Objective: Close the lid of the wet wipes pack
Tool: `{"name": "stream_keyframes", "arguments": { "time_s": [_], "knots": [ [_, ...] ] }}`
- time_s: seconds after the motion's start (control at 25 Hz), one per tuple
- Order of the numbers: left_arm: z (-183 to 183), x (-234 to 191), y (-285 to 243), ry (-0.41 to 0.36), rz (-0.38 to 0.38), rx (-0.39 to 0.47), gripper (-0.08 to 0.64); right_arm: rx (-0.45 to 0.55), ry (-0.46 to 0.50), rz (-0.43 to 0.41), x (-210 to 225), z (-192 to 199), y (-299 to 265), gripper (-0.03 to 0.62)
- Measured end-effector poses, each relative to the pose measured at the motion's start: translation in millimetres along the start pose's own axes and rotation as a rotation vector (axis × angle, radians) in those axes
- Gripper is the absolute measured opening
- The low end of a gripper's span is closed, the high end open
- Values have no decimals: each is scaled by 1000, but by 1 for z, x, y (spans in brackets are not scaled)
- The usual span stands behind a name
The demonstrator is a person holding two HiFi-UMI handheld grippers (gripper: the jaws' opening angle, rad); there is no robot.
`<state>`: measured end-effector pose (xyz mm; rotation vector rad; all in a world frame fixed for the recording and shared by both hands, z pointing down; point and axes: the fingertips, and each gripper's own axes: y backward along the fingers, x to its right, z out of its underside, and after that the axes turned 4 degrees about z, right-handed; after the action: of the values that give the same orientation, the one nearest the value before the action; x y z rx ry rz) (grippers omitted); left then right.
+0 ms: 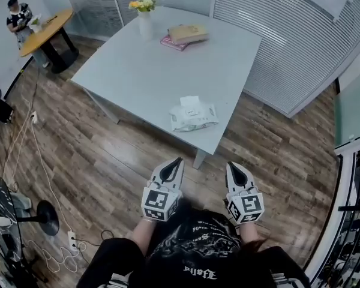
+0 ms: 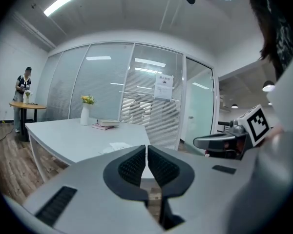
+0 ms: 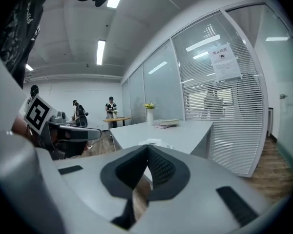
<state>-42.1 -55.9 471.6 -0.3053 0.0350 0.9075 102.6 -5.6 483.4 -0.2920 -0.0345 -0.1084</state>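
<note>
The pack [image 1: 194, 116] looks like a soft film pouch. It is probably light and yielding, and likely to skid on the smooth bench [image 1: 138, 71] if shoved sideways. Its lid [image 1: 190, 101] seems to be a small, stiff white flap, apparently swung up on the far side of the pack's top. It probably wants no grasp at all, just a downward press on its free edge until it snaps. A steadying touch on one end of the pouch should stop any sliding.

The pack lies flat near the bench's near corner, close to the near edge. The left hand-held gripper [image 1: 177, 162] and right hand-held gripper [image 1: 233, 165] are both held low by the person's body. They are well apart from the pack and short of the bench edge. Each has its jaws together on nothing.
</note>
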Motion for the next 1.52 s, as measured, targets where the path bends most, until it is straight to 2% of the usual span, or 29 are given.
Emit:
{"name": "stream_keyframes", "arguments": {
  "time_s": [0.28, 0.44, 0.6, 0.8, 1.12, 1.36, 1.52],
  "knots": [
    [-7, -45, -27, -8, 66, -23, 15, -20, -25, 38, -14, -4, -49, -2],
    [-7, -60, -37, 10, 73, -38, 15, -33, -24, 38, -20, -7, -67, -2],
    [-12, -71, -57, 15, 72, -37, 14, -28, -35, 45, -5, -15, -87, -2],
    [-15, -88, -82, 36, 12, -54, 15, -39, -42, 13, 17, -24, -117, -2],
    [-19, -116, -127, 87, -106, -87, 15, -53, -12, -112, 49, -55, -186, -2],
    [-14, -132, -151, 103, -163, -121, 15, -108, 6, -190, 69, -62, -231, -2],
    [-8, -144, -164, 143, -193, -137, 15, -155, 8, -261, 75, -68, -263, -2]
  ]
}}
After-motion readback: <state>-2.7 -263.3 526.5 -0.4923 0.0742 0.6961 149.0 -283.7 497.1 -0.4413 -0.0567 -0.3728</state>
